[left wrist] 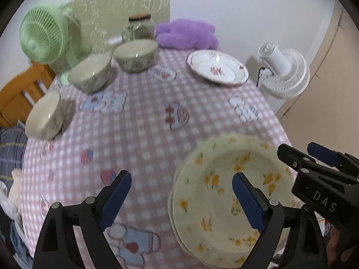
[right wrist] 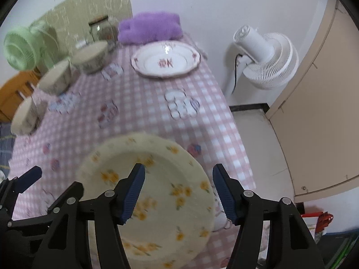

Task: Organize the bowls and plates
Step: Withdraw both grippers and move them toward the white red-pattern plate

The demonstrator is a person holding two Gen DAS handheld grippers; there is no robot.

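A stack of cream plates with yellow flowers (left wrist: pixel 226 204) (right wrist: pixel 157 190) lies at the near edge of the pink checked table. A white plate with red flowers (left wrist: pixel 217 68) (right wrist: pixel 166 59) lies at the far right. Three cream bowls (left wrist: pixel 135 55) (left wrist: pixel 90 74) (left wrist: pixel 44 116) stand in a row along the left; they also show in the right wrist view (right wrist: pixel 90 57) (right wrist: pixel 56 79) (right wrist: pixel 24 117). My left gripper (left wrist: pixel 181 198) is open above the table, left of the yellow plates. My right gripper (right wrist: pixel 178 192) is open above the yellow plates' right part.
A green fan (left wrist: pixel 44 38), glass jars (left wrist: pixel 140 28) and a purple plush cushion (left wrist: pixel 186 33) stand at the table's far end. A white fan (right wrist: pixel 264 60) stands on the floor to the right, beside a beige door (right wrist: pixel 320 112). A wooden chair (left wrist: pixel 20 92) is at the left.
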